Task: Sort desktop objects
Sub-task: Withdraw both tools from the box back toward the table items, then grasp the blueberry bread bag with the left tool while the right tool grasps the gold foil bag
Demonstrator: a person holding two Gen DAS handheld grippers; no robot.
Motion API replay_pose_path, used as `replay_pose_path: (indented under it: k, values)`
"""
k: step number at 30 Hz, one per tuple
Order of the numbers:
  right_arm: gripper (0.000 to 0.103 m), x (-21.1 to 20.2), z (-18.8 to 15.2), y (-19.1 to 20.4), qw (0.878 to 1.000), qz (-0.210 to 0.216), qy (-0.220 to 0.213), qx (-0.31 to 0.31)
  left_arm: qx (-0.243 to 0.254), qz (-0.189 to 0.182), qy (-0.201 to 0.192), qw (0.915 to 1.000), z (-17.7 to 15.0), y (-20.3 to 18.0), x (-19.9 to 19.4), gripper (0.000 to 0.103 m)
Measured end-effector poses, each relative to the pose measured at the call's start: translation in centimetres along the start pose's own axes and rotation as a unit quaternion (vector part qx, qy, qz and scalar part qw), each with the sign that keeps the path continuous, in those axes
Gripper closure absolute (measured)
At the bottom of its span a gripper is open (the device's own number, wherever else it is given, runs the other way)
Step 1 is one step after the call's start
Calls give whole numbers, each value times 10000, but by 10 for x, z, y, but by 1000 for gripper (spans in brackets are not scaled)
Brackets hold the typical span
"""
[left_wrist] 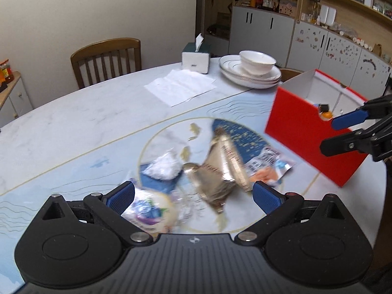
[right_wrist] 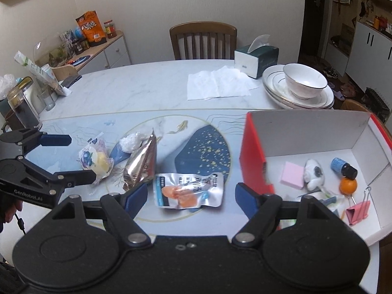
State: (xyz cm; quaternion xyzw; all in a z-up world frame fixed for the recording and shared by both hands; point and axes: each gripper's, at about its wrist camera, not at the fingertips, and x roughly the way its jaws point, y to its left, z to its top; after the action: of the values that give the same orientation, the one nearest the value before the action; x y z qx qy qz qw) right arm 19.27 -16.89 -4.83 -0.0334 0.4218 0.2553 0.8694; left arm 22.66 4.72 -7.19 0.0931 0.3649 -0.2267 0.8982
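Both grippers hover over the surface with nothing held. The left gripper [left_wrist: 193,194] stands spread wide above the gold foil pouch [left_wrist: 218,171] and blueberry snack bag [left_wrist: 147,213]. The right gripper [right_wrist: 191,196] stands well open over the silver snack packet [right_wrist: 188,191], near the surface's front edge. The red box [right_wrist: 252,156] beside them holds small items.

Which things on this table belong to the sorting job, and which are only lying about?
Belong to the job:
red box
silver packet with orange food
gold foil pouch
blueberry snack bag
white crumpled wrapper

Just lying about:
tissue box
paper napkins
bowl on stacked plates
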Motion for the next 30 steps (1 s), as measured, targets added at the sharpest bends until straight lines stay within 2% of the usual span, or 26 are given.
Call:
replay_pose_path:
  k: [16, 30]
  values:
    - [24, 58, 22, 51, 9992, 166, 221, -280, 44, 75, 451, 9989, -15, 49, 41, 0]
    - [24, 115, 31, 69, 9964, 160, 678, -480, 131, -136, 672, 9976, -18, 56, 66, 0]
